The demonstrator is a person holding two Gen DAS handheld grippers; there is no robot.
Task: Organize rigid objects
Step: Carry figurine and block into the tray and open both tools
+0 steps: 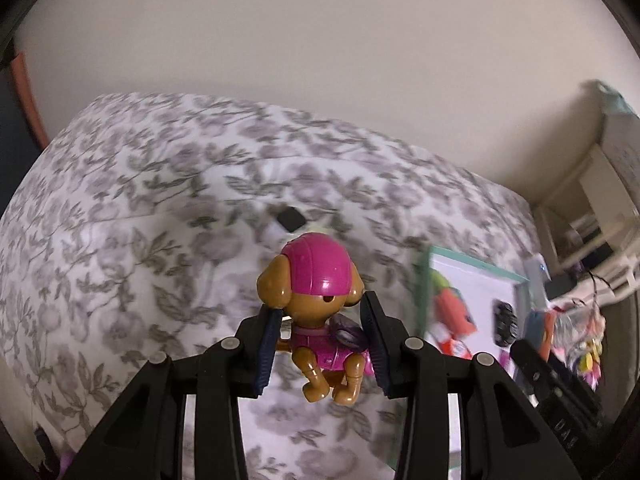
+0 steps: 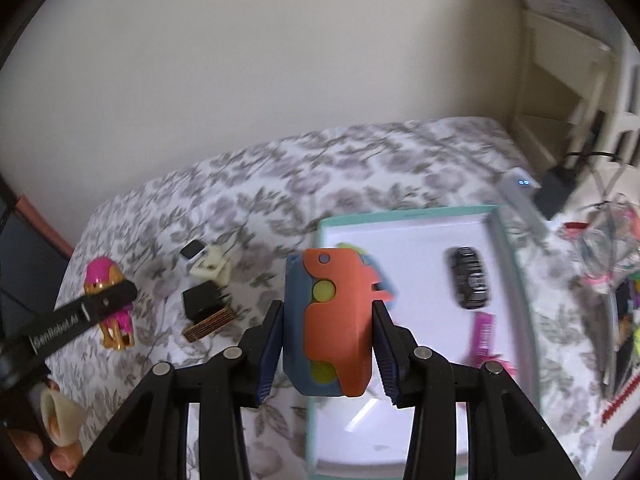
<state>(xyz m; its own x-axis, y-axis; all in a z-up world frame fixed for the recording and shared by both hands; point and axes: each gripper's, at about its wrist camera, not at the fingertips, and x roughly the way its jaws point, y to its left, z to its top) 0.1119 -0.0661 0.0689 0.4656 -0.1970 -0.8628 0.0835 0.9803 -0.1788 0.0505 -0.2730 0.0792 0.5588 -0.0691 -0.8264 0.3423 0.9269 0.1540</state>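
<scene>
My left gripper (image 1: 322, 344) is shut on a brown toy dog with a pink helmet (image 1: 318, 304), held above the floral bedspread; the dog also shows in the right wrist view (image 2: 108, 300). My right gripper (image 2: 326, 344) is shut on an orange and blue toy (image 2: 332, 320) with yellow-green dots, held over the left edge of a teal-rimmed white tray (image 2: 508, 248). In the tray lie a black toy car (image 2: 468, 278) and a pink piece (image 2: 482, 332). The tray also shows in the left wrist view (image 1: 480, 270).
On the bedspread (image 2: 280, 184) left of the tray lie a cream piece (image 2: 210, 266), a small black block (image 2: 191, 249) and a black and brown block (image 2: 204, 310). Clutter (image 2: 608, 264) sits right of the tray. A white shelf unit (image 2: 568, 92) stands at far right.
</scene>
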